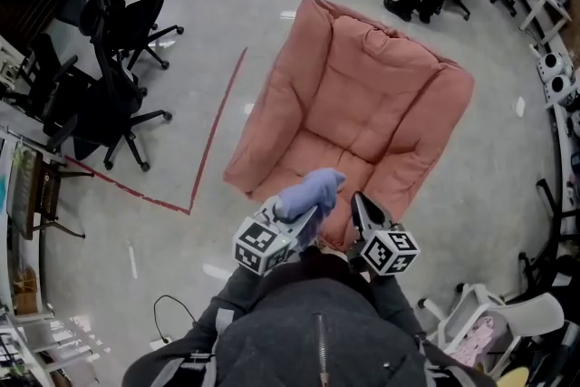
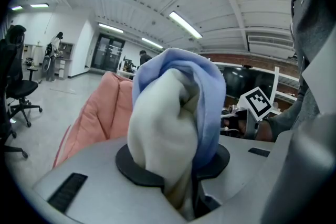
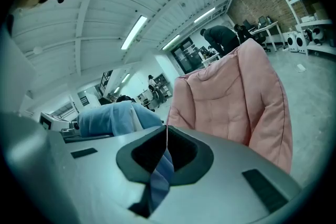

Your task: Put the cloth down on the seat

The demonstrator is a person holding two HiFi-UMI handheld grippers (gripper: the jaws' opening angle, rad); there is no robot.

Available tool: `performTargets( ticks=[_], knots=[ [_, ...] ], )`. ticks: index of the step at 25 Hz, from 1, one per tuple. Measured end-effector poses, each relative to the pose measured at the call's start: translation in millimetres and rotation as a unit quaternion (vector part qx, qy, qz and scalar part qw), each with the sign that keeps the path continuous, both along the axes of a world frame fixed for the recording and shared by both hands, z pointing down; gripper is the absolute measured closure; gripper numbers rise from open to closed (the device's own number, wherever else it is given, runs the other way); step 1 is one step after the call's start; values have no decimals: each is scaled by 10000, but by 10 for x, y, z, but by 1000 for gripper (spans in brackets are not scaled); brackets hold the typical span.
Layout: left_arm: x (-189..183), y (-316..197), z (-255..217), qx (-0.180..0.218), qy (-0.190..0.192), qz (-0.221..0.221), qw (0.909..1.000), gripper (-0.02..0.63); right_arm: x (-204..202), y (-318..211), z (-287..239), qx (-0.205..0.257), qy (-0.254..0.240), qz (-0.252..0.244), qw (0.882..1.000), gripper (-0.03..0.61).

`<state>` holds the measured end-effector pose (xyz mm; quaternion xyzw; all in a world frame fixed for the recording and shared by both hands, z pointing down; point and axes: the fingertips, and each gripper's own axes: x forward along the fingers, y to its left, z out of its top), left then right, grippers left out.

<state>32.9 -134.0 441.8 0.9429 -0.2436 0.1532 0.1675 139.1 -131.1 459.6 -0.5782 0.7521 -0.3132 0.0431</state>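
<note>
– Grippers, head view: how do the two stand?
– Low centre, the left gripper (image 1: 302,217) is clamped on the cloth (image 1: 310,193), a bunched pale-blue bundle rising above its jaws. Just beside it, the right gripper (image 1: 362,206) has its black jaws drawn together. Both lie at the front edge of the seat (image 1: 362,95), a pink padded armchair on the grey floor (image 1: 181,32). The cloth is held off the cushion, not laid on it. Black office chairs (image 1: 118,59) stand well apart at left.
– And the left gripper view?
– Here the cloth (image 2: 173,113) fills the gap of the left gripper (image 2: 178,176). Its white inner face and blue outer fold are pinched between the two dark pads (image 2: 134,168). Behind, at left, is the pink seat (image 2: 97,113). At right is the marker cube (image 2: 258,102) of the right gripper.
– The right gripper view?
– The jaws of the right gripper (image 3: 165,157) are nearly together on a thin blue edge of the cloth (image 3: 159,178). The main bundle (image 3: 113,118) shows at left. The back of the seat (image 3: 231,97) stands upright ahead, near.
</note>
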Motion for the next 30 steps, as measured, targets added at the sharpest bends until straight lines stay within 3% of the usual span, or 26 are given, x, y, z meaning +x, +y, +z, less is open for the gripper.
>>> performTargets(
  ticks=[14,24,30],
  knots=[
    [123,-167,141,86,-143,566,9983,499,62,-33,88,-90,6,326,9994,566],
    [394,-145,190,-327,-72,1204,9922,499,81,46,64,-234,-119,827,9962,566],
    [647,-12,234,-652,117,1457,9871,499,295,264,54,-375,-128,1266,9912,566]
  ],
)
